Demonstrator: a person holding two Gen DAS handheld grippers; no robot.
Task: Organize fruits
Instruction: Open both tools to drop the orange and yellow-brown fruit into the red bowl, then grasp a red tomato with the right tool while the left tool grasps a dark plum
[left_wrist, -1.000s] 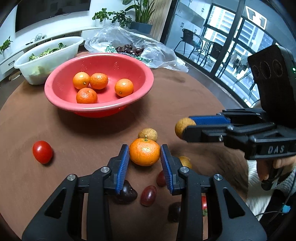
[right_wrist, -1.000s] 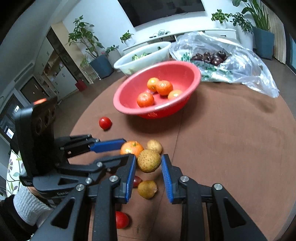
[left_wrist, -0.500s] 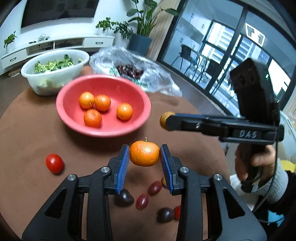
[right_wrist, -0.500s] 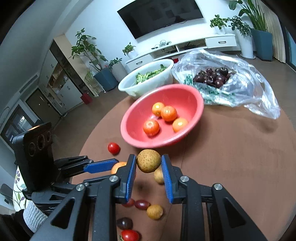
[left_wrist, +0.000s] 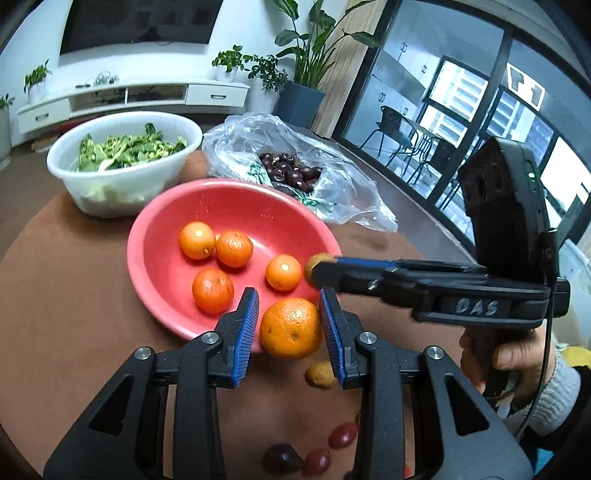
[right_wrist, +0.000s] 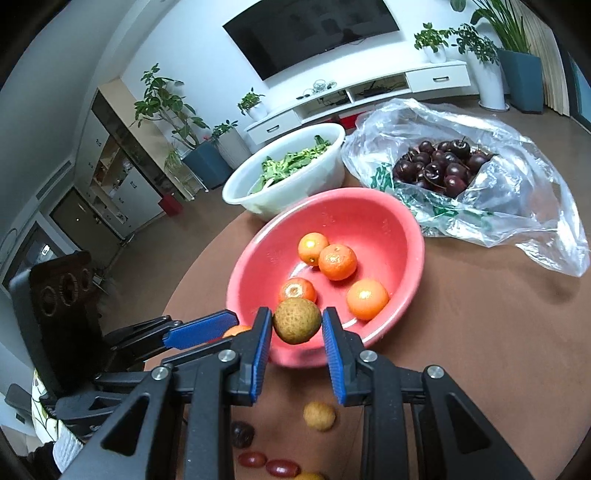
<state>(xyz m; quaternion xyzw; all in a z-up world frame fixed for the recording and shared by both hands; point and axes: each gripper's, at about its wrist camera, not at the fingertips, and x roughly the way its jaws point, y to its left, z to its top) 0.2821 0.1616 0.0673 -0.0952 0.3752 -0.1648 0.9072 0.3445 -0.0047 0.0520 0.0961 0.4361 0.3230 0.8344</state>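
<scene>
Both tongs are closed on fruit above the near rim of the red bowl (left_wrist: 147, 236): the left tongs (left_wrist: 290, 328) pinch a mandarin (left_wrist: 290, 328) between their blue pads (left_wrist: 246, 325), and the right tongs (right_wrist: 297, 323) pinch a brown longan (right_wrist: 297, 320) the same way. Raised letters reading "DAS" show on the side of the right tongs' body in the left wrist view, and green print marks the clear plastic bag (right_wrist: 517, 206), too crumpled to read. Largest of all is the brown bench (left_wrist: 66, 295), which carries a white bowl (left_wrist: 122, 184) of leafy greens, then the bag with its dark cherries (right_wrist: 439, 166), then the red bowl just in front of both. Four small oranges (left_wrist: 233, 248) lie inside the red bowl. The held mandarin is near-round, with no clear long axis, and a small dimple on its skin faces the camera; the longan is likewise round. On the bench below the tongs lie another longan (right_wrist: 319, 416) and several dark red grape-like fruits (right_wrist: 282, 468), loose and apart from the bowl.
</scene>
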